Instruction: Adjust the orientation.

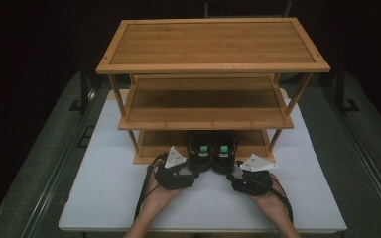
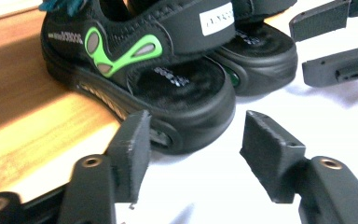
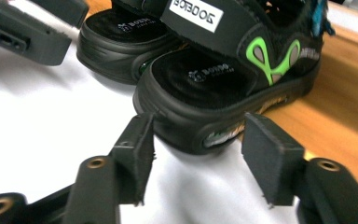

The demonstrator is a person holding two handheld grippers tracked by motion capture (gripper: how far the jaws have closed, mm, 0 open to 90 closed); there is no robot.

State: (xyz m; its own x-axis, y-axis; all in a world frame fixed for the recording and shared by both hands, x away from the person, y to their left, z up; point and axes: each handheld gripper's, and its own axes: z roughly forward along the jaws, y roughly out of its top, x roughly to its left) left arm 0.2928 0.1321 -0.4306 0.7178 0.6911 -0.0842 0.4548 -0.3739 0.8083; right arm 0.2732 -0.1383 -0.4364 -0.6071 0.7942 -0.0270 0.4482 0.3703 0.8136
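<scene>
Standing side by side, the pair of black sandals (image 1: 212,151) sat with toes on the bottom shelf (image 1: 154,141) of the bamboo rack (image 1: 213,47) and heels jutting over its front edge onto the white tabletop (image 1: 109,188). In the left gripper view, the left sandal (image 2: 140,70) showed green trim, and the left gripper (image 2: 193,144) held its jaws half-wide around that heel, the pads not pressing. Likewise the right gripper (image 3: 198,142) straddled the right sandal (image 3: 233,79) heel, jaws parted and clear of the rubber. Around the white board lay a grey-green surface (image 1: 39,163), and beyond the rack the room was dark.
</scene>
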